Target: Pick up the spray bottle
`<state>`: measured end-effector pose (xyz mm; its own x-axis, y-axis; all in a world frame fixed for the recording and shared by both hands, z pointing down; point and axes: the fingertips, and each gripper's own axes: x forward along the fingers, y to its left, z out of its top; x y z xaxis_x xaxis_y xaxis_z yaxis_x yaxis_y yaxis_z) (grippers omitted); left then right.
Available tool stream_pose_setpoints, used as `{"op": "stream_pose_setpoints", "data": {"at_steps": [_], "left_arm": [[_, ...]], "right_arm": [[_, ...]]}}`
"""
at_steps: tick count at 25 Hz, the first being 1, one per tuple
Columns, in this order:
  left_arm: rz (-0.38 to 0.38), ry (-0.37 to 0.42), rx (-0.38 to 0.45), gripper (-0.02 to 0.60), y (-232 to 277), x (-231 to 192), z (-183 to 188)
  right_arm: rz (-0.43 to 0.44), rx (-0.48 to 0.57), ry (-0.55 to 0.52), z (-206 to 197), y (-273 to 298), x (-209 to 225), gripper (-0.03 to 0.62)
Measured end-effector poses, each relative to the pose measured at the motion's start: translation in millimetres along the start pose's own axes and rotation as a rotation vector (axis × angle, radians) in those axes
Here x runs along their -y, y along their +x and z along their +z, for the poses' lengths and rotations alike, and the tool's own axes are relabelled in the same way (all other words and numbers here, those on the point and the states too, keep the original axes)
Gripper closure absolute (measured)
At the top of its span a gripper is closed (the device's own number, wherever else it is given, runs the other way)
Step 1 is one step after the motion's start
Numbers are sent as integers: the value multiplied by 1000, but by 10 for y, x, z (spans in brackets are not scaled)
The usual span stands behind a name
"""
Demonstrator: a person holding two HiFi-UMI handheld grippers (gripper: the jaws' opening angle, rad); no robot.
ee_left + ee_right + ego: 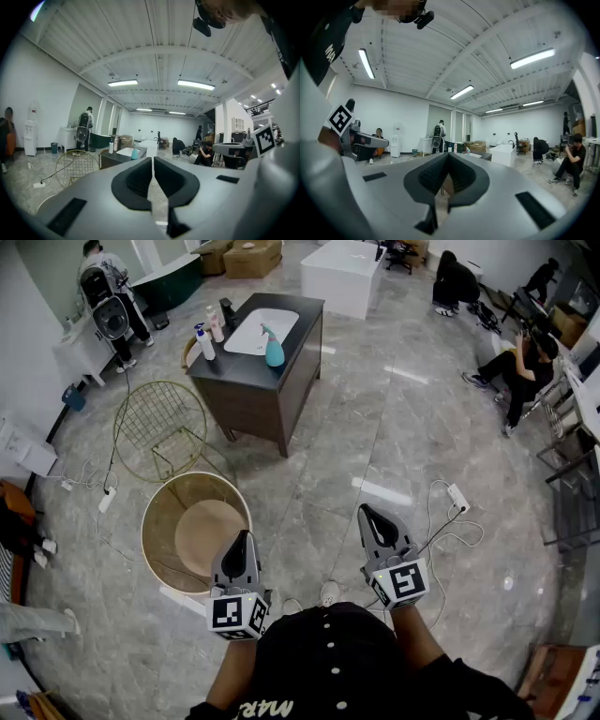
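The teal spray bottle (273, 348) stands on a dark sink cabinet (297, 343) far ahead of me, at the right edge of its white basin. It shows small in the left gripper view (135, 153) and tiny in the right gripper view (467, 150). My left gripper (241, 542) and right gripper (367, 514) are held close to my body, well short of the cabinet. Both point roughly level toward it. Each has its jaws together with nothing between them.
A white pump bottle (204, 343), a pink bottle (216, 324) and a dark bottle (227, 313) share the cabinet top. A wire chair (161, 427) and a round wicker tub (195, 529) stand on the floor between me and it. A power strip (457, 498) lies right; people sit at right (525, 362).
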<state>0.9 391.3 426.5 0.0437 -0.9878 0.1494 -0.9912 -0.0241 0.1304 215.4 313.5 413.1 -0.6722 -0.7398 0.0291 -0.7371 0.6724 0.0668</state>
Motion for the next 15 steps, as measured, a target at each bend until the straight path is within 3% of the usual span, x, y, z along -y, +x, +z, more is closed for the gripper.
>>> {"op": "stream_pose_setpoints", "data": {"at_steps": [15], "left_arm": [[17,2,-9,560,159,93,-63]], "right_arm": [[72,24,20,-49,94,105,599]]}}
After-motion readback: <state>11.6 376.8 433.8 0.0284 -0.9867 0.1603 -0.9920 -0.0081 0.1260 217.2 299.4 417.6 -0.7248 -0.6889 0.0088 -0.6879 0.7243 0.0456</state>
